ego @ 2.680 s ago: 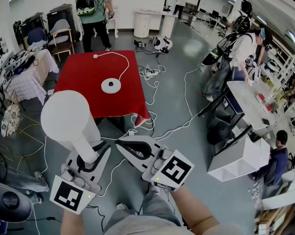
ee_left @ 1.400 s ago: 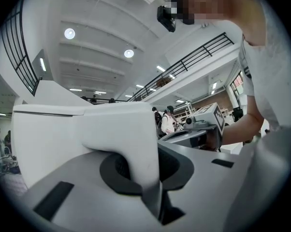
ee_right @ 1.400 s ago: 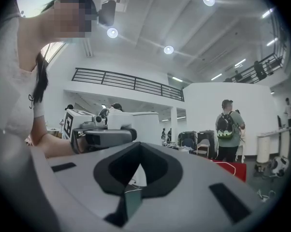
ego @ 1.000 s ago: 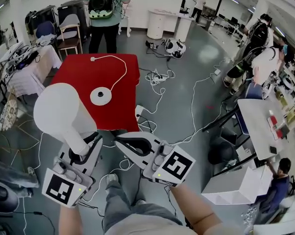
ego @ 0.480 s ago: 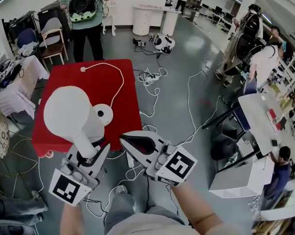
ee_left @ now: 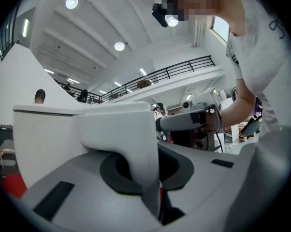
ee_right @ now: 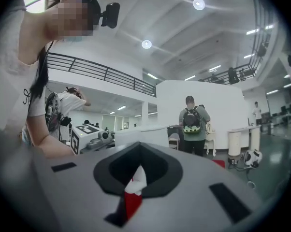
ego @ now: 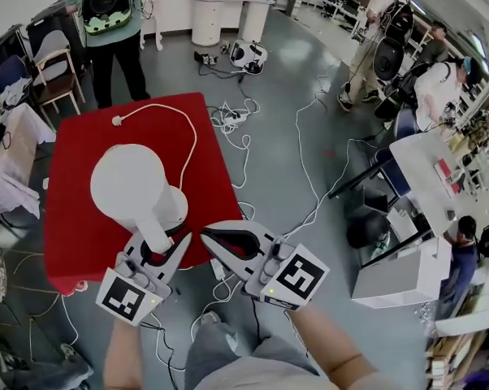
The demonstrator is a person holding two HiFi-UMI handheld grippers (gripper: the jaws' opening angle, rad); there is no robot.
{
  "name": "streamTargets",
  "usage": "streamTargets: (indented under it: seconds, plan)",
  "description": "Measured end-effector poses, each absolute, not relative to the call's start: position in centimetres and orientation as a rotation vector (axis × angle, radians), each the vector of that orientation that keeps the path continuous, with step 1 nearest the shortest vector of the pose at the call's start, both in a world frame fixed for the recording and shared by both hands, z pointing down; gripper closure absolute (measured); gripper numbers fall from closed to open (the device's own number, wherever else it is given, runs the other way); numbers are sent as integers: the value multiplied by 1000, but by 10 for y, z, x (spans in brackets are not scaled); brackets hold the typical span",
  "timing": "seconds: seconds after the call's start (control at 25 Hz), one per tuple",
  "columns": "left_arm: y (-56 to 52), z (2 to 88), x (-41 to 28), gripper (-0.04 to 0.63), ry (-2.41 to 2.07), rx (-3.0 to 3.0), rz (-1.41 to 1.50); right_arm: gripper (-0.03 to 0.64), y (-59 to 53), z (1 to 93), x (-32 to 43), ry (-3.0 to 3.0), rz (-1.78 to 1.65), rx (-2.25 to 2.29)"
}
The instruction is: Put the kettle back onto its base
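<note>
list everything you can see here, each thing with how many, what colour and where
kettle: one, white, over the red table, handle in the left gripper
kettle base: cannot tell it apart from the kettle
cord: one, white, curving across the table toward the kettle
table: one, red top, left of centre
floor cables: several, white, on the grey floor right of the table
chair: one, wooden, far left
person with backpack: one, green top, beyond the table
side table: one, white, at the right
left gripper: one, grey, shut on the kettle handle
right gripper: one, grey, jaws together, empty, beside the left one
</note>
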State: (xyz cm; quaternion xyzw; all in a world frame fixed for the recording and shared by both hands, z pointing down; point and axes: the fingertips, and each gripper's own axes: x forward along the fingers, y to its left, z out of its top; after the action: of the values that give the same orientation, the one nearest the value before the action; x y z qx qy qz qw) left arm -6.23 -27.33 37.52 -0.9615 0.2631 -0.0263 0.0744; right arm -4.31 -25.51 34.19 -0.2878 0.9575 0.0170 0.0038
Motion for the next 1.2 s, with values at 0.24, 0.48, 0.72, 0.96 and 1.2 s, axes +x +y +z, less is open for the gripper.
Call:
streamTargets:
  seconds: [0.24, 0.48, 0.72, 0.96, 1.2]
  plan:
    - [-310, 409, -53, 549, 709, -2917, -76, 609, -281, 362, -36, 2988, 45, -987]
    - [-334, 432, -49, 549, 698, -2974, -53, 608, -298, 377, -34, 3000, 37, -1030]
    - [-338, 438, -36, 551, 681, -2982, -35, 607, -305, 381, -28, 3008, 24, -1044]
    - [-330, 439, -37, 554, 694, -2983, -38, 607, -306, 381, -32, 3006, 23, -1028]
    - [-338, 447, -34, 551, 664, -3024, -96, 607, -302, 380, -36, 3009, 22, -1010]
